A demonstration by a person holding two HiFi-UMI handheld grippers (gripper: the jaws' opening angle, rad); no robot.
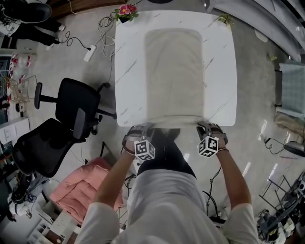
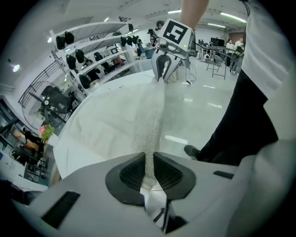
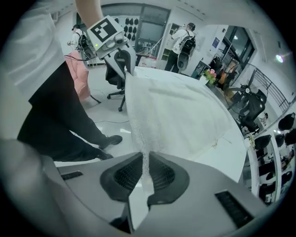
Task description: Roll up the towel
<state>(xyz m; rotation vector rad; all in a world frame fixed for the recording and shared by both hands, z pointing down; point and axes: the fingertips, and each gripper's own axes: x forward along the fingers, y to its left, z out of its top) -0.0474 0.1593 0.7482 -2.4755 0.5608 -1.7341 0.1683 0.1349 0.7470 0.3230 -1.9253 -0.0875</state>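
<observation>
A cream towel (image 1: 174, 71) lies flat on the white table (image 1: 128, 71), its near edge at the table's front rim. My left gripper (image 1: 143, 129) is shut on the towel's near left corner. My right gripper (image 1: 206, 128) is shut on the near right corner. In the left gripper view the towel edge (image 2: 149, 134) runs up from between the pads to the right gripper (image 2: 163, 69). The right gripper view shows the same towel edge (image 3: 138, 134) pinched between its pads, stretching toward the left gripper (image 3: 121, 58).
Two black office chairs (image 1: 71, 107) stand left of the table, with a pink cushion (image 1: 81, 183) nearer me. A potted flower (image 1: 126, 12) sits at the table's far left corner. Cables (image 1: 83, 45) lie on the floor. Racks (image 2: 92, 60) and people stand in the background.
</observation>
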